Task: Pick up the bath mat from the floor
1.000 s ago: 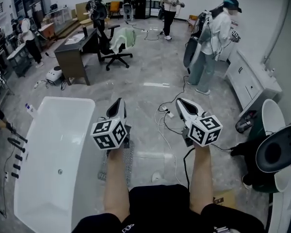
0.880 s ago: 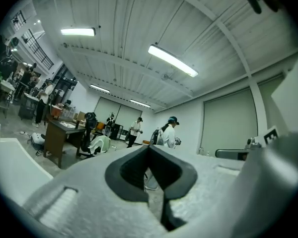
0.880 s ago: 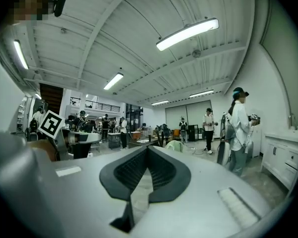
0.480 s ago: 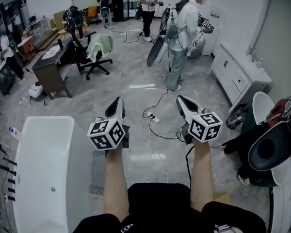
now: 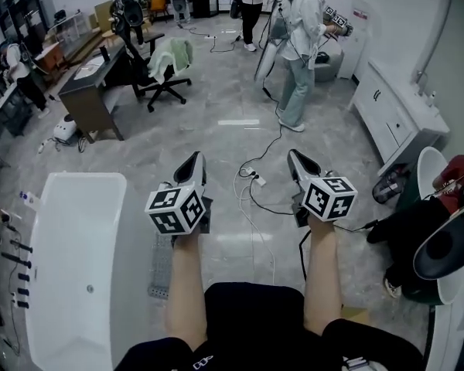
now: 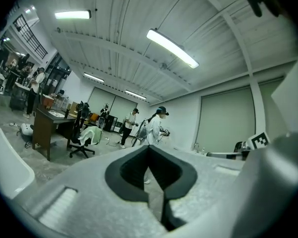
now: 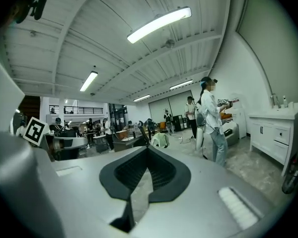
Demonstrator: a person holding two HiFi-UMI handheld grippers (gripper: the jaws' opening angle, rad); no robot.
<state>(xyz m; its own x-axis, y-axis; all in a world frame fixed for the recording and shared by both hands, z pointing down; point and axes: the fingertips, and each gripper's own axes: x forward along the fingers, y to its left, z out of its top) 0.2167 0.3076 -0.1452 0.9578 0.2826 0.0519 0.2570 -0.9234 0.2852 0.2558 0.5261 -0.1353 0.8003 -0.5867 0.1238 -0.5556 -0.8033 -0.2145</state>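
Below, bath mat [image 5: 161, 267] lies under left gripper [image 5: 192, 165], jaws together, empty.

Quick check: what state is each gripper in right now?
Left gripper: closed, nothing between its jaws.
Right gripper: closed, nothing between its jaws.

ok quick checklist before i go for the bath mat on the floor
1. Bath mat located: ok, on the floor beside the bathtub, only partly visible.
2. Left tool empty: ok, jaws together on nothing.
3. Right tool empty: ok, jaws together on nothing.
4. Jaws open for a grasp: not ok, both shut.
5. Tools down at the mat: not ok, both are held up, pointing forward.
6. Cables off the mat: ok, they lie on the floor to its right.
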